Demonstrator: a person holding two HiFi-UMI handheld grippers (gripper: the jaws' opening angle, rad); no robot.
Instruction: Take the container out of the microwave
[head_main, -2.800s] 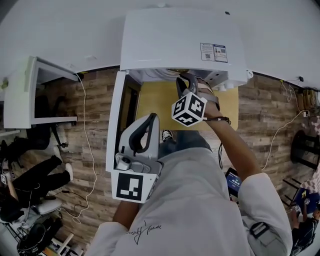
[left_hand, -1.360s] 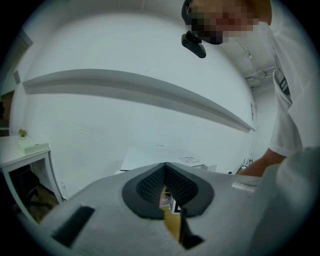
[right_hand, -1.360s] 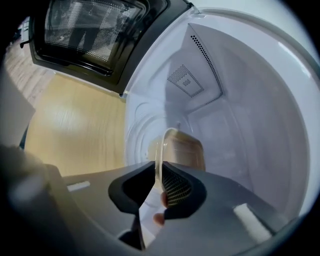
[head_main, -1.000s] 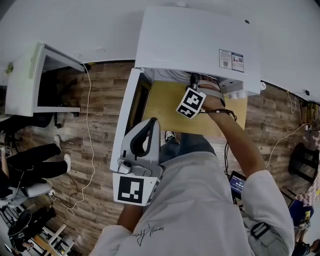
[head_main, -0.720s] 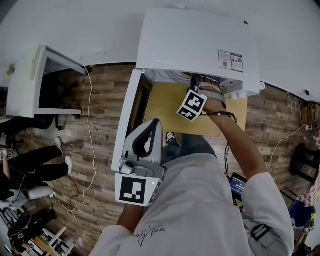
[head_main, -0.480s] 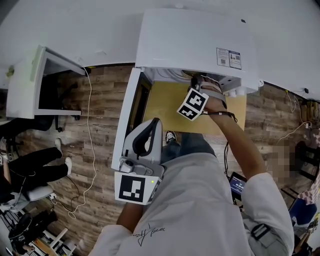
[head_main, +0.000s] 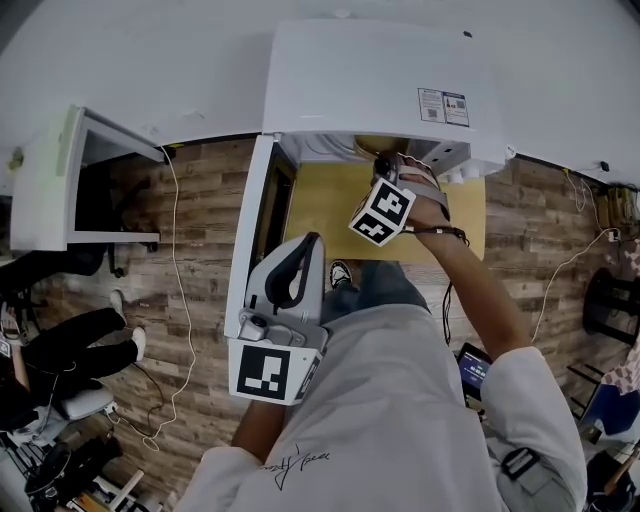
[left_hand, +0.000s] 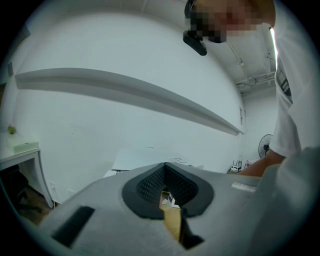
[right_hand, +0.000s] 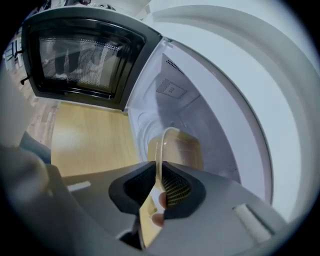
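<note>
The white microwave (head_main: 380, 80) stands on a yellow table (head_main: 320, 215) with its door (head_main: 245, 240) swung open to the left. My right gripper (head_main: 385, 165) reaches into the mouth of the microwave. In the right gripper view the right gripper (right_hand: 159, 175) is shut on the thin rim of a translucent beige container (right_hand: 182, 147), which sits at the front of the white cavity (right_hand: 200, 110). My left gripper (head_main: 308, 243) hangs low by the person's body in front of the door. Its pads (left_hand: 150, 182) meet with nothing between them.
The door's dark window (right_hand: 80, 60) stands open at the left of the cavity. A white desk (head_main: 50, 180) is at the far left over the wooden floor (head_main: 190, 300), where a cable trails. A seated person's legs (head_main: 60, 350) show at lower left.
Since the earliest frame the right gripper has gone a little deeper into the microwave mouth and stays there. The left gripper has kept its place by the door.
</note>
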